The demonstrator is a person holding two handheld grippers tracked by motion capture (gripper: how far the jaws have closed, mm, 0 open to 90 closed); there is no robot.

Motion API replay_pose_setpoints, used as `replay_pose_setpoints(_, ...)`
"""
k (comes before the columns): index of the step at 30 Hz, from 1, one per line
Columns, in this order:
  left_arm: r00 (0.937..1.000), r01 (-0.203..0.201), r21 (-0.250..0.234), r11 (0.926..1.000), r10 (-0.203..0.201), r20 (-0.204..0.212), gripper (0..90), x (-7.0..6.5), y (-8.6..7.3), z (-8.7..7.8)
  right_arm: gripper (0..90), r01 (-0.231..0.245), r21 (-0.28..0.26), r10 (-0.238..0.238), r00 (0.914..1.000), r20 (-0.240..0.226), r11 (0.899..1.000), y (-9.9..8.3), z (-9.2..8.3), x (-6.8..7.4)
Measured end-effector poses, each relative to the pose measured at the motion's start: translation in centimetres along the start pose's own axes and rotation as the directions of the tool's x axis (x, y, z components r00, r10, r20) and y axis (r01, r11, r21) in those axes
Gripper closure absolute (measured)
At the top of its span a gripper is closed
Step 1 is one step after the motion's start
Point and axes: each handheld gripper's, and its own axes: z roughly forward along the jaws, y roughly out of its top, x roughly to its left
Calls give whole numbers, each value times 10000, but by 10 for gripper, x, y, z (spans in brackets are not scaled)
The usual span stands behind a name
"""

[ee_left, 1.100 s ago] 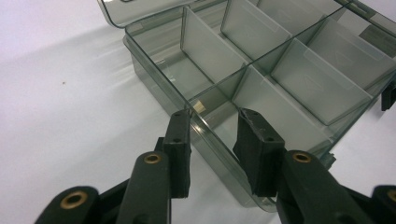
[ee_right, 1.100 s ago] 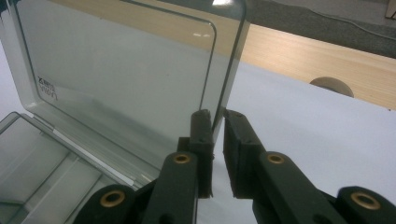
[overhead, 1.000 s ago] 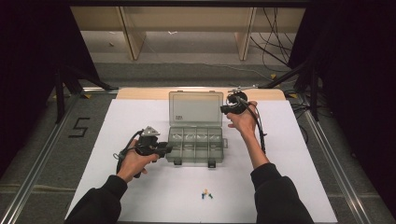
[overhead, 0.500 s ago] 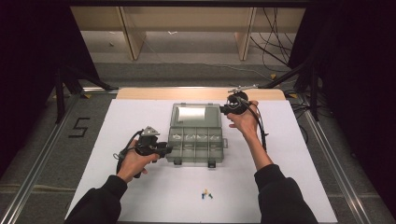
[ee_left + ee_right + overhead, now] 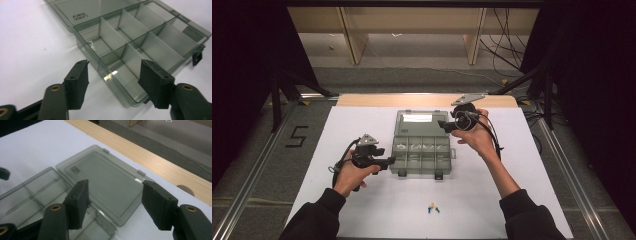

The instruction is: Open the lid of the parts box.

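In the high view the left gripper (image 5: 388, 161) sits at the left end of the compartment box (image 5: 421, 154), jaws pointing at its near left corner, spread and gripping nothing; they have just been opening. The right gripper (image 5: 443, 124) hangs above the right side of the lid (image 5: 417, 122), raised off it, its jaws also parted after opening a moment ago, with nothing between them. The box lies open in the middle of the white table sheet (image 5: 362, 210), lid folded flat toward the far wooden edge (image 5: 362, 100). A few small coloured pieces (image 5: 432, 208) lie on the sheet nearer the person, well apart from the box.

In the left gripper view the two black jaws stand wide, the box corner (image 5: 130, 97) between and just beyond them, not pressed by either pad. The box is smoky clear plastic with divider walls forming rows of compartments; a dark latch (image 5: 196, 58) hangs at its far right.

In the right gripper view the jaws are spread above the flat lid (image 5: 105, 182), which bears a small printed label (image 5: 75, 170) and two latch tabs along its far edge.
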Motion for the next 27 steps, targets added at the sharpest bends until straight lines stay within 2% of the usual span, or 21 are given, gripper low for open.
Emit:
replay_pose_setpoints(2,10000,7,-143,9999,-9,-87,371,-5,0,-3,358,48,-52,-49,10000,-39,10000,0,-3,3)
replay_pose_setpoints(3,9999,-137,-190,9997,135,-71,371,-6,0,-5,353,100,-118,-102,9999,-117,9999,-1,-6,7)
replay_pose_setpoints(4,10000,-60,-537,9985,60,-7,355,-10,1,-8,347,219,-231,-225,9995,-232,9995,-2,-11,13)
replay_pose_setpoints(6,9999,-170,-586,9981,169,-25,346,-11,2,-10,344,242,-280,-252,9991,-341,9993,-3,-14,16)
replay_pose_setpoints(7,10000,-46,-851,9964,46,4,343,-13,2,-12,341,436,-428,-449,9985,-310,9981,-4,-15,18)
replay_pose_setpoints(8,9999,-110,-998,9949,116,57,326,-14,3,-13,332,547,-470,-569,9973,-470,9974,-5,-19,23)
replay_pose_setpoints(10,9997,-103,-1457,9893,131,185,326,-19,3,-19,315,526,-439,-549,9971,-533,9977,-8,-23,27)
replay_pose_setpoints(15,9992,-168,-1738,9846,230,336,297,-27,1,-24,303,705,-427,-737,9940,-811,9966,-10,-28,35)
replay_pose_setpoints(16,9984,-357,-1771,9836,428,366,291,-29,0,-26,297,815,-502,-852,9933,-775,9954,-13,-29,38)
replay_pose_setpoints(18,9975,-359,-1917,9808,468,530,265,-34,-1,-29,292,909,-369,-939,9913,-919,9952,-15,-31,41)
replay_pose_setpoints(20,9964,-525,-1972,9789,644,546,242,-37,-2,-31,279,969,-301,-993,9904,-959,9948,-18,-31,43)
replay_pose_setpoints(23,9958,-550,-2048,9773,688,608,209,-38,-3,-33,267,1116,-172,-1129,9869,-1150,9936,-22,-32,48)
replay_pose_setpoints(25,9967,-322,-2212,9747,476,650,174,-40,-5,-34,251,1156,-108,-1160,9851,-1271,9932,-25,-33,51)
replay_pose_setpoints(27,9957,-358,-2176,9754,534,756,172,-42,-8,-34,226,1248,23,-1232,9822,-1421,9922,-28,-33,54)
